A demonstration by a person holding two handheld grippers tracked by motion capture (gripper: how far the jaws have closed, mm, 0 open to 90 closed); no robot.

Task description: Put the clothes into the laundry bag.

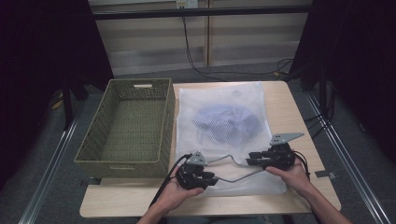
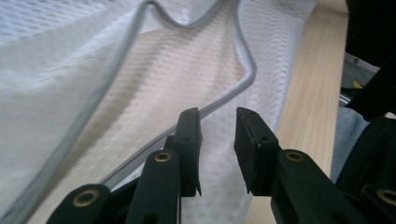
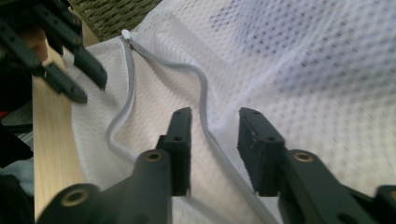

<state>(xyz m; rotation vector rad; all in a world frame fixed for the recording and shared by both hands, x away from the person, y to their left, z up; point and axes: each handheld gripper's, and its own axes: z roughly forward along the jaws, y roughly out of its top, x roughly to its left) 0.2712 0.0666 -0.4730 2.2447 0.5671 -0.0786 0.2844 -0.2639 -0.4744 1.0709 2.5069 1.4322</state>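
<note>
Clearly, in the high view a white mesh laundry bag (image 1: 224,130) is seen lying flat on the wooden table (image 1: 303,116), with a bluish garment (image 1: 229,122) already inside it. A woven basket (image 1: 125,125) is placed just beside the bag, on its left, and nothing is seen in it. The grey zipper (image 1: 233,163) of the bag runs along the near part and is gaped open in a wavy line. The left gripper (image 1: 208,179) is held at the near left end of the zipper, and the right gripper (image 1: 252,160) near its right end.

In the left gripper view, the two black jaws are parted by a narrow gap, and no cloth is pressed between them. The grey zipper edge (image 2: 116,70) is seen just ahead of the jaws, curving over the mesh (image 2: 56,37), and the table edge (image 2: 317,93) is seen at the right.

In the right gripper view, the jaws are likewise moderately parted, and one zipper band (image 3: 205,107) passes between them without being pinched. The white slider (image 3: 125,33) is seen at the far end of the zipper, near the other gripper (image 3: 88,84).

It is judged that the filling of the bag is done, while the closing of the zipper is left, and perhaps the moving of the bag into the basket.
</note>
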